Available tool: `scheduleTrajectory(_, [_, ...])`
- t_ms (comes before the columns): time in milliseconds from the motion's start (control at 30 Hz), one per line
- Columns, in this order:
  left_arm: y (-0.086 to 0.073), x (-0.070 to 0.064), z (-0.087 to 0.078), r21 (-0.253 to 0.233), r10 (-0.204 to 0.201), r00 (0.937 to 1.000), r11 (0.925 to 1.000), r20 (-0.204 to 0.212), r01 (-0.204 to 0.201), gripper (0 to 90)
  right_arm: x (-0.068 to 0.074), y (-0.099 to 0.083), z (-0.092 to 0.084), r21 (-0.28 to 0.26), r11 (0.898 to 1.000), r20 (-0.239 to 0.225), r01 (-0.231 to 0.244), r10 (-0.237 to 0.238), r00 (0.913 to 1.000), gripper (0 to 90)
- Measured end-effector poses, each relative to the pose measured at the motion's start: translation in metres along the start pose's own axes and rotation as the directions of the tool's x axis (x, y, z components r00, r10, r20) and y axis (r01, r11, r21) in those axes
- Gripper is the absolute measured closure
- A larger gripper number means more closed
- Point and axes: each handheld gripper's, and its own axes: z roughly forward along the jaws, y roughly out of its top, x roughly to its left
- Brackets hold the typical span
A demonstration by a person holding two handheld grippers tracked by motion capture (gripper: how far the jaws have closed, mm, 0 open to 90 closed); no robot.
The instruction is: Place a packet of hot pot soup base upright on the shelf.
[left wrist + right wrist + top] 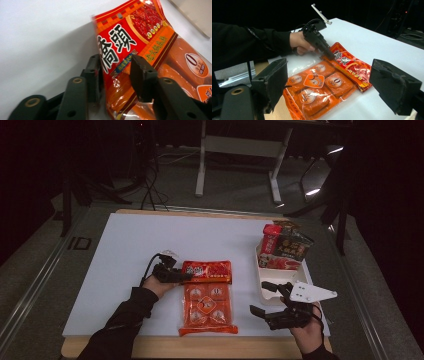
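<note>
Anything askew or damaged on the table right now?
One oddity: the red header flap of the orange clear-plastic snack pack is folded up off the white table sheet, with the left gripper astride its edge. No tear or spill visible. Packets stand upright in the white tray. Right gripper holds nothing.

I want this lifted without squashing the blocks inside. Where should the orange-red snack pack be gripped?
Grip the orange-red snack pack by its flat red header strip, coming from the left short end, where the left gripper straddles it; that part is thin, while the blocks bulge below.
</note>
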Motion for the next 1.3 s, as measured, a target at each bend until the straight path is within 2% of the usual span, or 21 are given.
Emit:
scheduleTrajectory(133, [0.001,-0.004,0.004,0.005,0.013,0.9999,0.9999,0.003,-0.013,71.2,0.000,0.000,0.000,0.001,1.000,0.001,0.001,-0.001,1.0000,15.2])
scheduleTrajectory(167, [0.001,-0.004,0.003,0.000,0.013,0.9999,0.9999,0.008,-0.013,75.6,0.000,0.000,0.000,0.001,1.000,0.001,0.001,-0.001,1.0000,15.2])
scheduleTrajectory(200, [0.001,-0.004,0.003,0.000,0.013,0.9999,0.9999,0.008,-0.013,83.9,0.000,0.000,0.000,0.001,1.000,0.001,0.001,-0.001,1.0000,15.2])
scheduleTrajectory(233, [0.002,-0.008,0.003,0.000,0.024,0.9997,0.9997,0.000,-0.024,83.9,0.000,0.000,0.000,-0.001,1.000,0.001,0.001,-0.001,1.0000,15.1])
scheduleTrajectory(267, [0.002,-0.009,0.003,0.001,0.030,0.9995,0.9995,-0.009,-0.030,88.9,-0.001,0.000,0.000,0.000,1.000,0.001,-0.002,0.002,1.0000,15.2])
scheduleTrajectory(433, [0.004,-0.014,-0.001,-0.008,0.053,0.9982,0.9985,-0.028,-0.054,89.7,-0.001,0.000,0.000,-0.001,1.000,0.002,0.000,0.000,1.0000,15.2])
scheduleTrajectory(633, [0.010,-0.020,-0.009,-0.038,0.054,0.9983,0.9978,-0.022,-0.055,89.8,-0.001,0.000,0.000,0.000,1.000,0.006,-0.004,0.004,1.0000,15.3])
scheduleTrajectory(767, [0.015,-0.026,-0.016,-0.070,0.088,0.9960,0.9936,-0.019,-0.089,89.8,-0.001,0.001,-0.002,-0.007,1.000,0.009,-0.005,0.005,1.0000,15.3])
scheduleTrajectory(933, [0.023,-0.036,-0.026,-0.097,0.111,0.9937,0.9890,-0.014,-0.112,89.8,-0.002,0.001,-0.004,-0.017,1.000,0.027,-0.013,0.013,0.9996,15.3])
scheduleTrajectory(1067, [0.027,-0.042,-0.033,-0.110,0.120,0.9928,0.9867,-0.009,-0.120,89.8,-0.003,0.002,-0.007,-0.040,0.999,0.055,-0.016,0.018,0.9983,15.9])
scheduleTrajectory(1200, [0.029,-0.046,-0.038,-0.121,0.127,0.9919,0.9845,-0.002,-0.126,89.8,-0.004,0.003,-0.013,-0.069,0.998,0.117,0.012,-0.003,0.9932,16.2])
scheduleTrajectory(1300, [0.031,-0.049,-0.042,-0.127,0.133,0.9912,0.9832,0.001,-0.132,89.8,-0.006,0.003,-0.014,-0.067,0.998,0.137,0.009,0.000,0.9906,16.1])
